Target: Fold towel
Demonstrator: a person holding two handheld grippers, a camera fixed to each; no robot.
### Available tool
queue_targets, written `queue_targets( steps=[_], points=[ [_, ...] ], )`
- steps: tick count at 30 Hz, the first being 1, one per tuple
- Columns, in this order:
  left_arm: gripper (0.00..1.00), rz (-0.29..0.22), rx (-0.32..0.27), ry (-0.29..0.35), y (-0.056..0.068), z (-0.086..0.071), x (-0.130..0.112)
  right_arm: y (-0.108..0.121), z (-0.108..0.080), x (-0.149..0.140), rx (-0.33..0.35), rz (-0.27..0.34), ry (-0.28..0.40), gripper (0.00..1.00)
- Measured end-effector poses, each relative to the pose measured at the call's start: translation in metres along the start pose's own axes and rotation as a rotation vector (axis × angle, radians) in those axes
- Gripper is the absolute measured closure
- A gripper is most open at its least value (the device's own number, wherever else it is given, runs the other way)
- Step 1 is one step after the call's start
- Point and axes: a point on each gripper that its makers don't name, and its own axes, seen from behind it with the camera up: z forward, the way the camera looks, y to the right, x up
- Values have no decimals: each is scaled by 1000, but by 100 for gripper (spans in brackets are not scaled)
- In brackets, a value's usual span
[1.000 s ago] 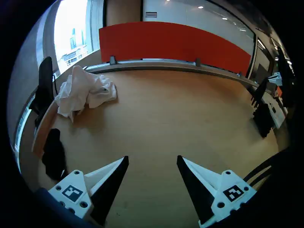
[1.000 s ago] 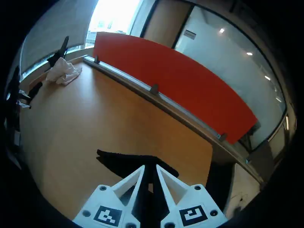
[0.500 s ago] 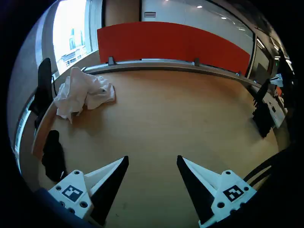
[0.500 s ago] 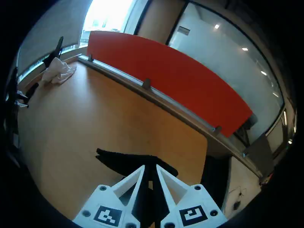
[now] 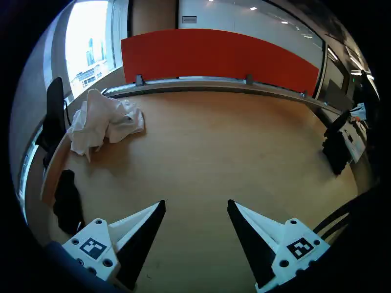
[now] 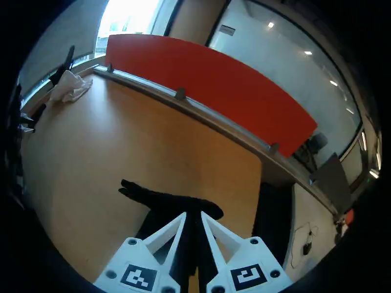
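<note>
left gripper view: looks across desk (image 5: 210, 146) toward red partition (image 5: 220, 51), head-on | right gripper view: looks obliquely along partition, close over desk | shared: desk, partition, white cloth (image 5: 105, 119)

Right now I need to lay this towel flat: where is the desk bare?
The desk's wide middle is bare, from the left gripper up to the red divider. Crowded: the white cloth heap in the far left corner, a dark item at the left edge, a black object at the right edge.
</note>
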Motion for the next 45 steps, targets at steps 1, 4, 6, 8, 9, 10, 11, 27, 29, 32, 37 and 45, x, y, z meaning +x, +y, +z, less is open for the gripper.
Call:
queue_targets(
  steps=[1,4,6,8,9,10,11,27,29,32,37,45],
  points=[
    [6,0,0,0,0,0,0,0,-2,-7,-3,8,-7,94],
    [6,-2,-2,0,1,-1,-1,0,-8,-28,-11,34,-27,94],
    [6,-2,-3,-1,1,-2,-1,0,-11,-42,-16,52,-41,95],
    [6,-1,-3,-1,1,-2,-2,-1,-14,-57,-22,70,-58,95],
    [6,0,-3,-2,1,-2,-3,-2,-15,-64,-24,78,-65,94],
    [6,1,-3,-2,2,-3,-3,-3,-17,-71,-25,87,-73,94],
    [6,3,-3,-2,2,-3,-3,-3,-18,-77,-27,95,-79,94],
    [6,7,4,-5,0,-6,-6,-13,-19,-139,-36,178,-164,94],
    [6,7,4,-4,0,-7,-6,-14,-18,-143,-35,182,-173,94],
    [6,7,6,-4,0,-8,-6,-17,-16,-148,-29,188,-184,94],
    [6,7,8,-6,-1,-8,-7,-21,-13,-156,-25,189,-200,94],
    [6,10,10,-8,-2,-9,-9,-25,-9,-165,-30,199,-219,94]
  ],
)
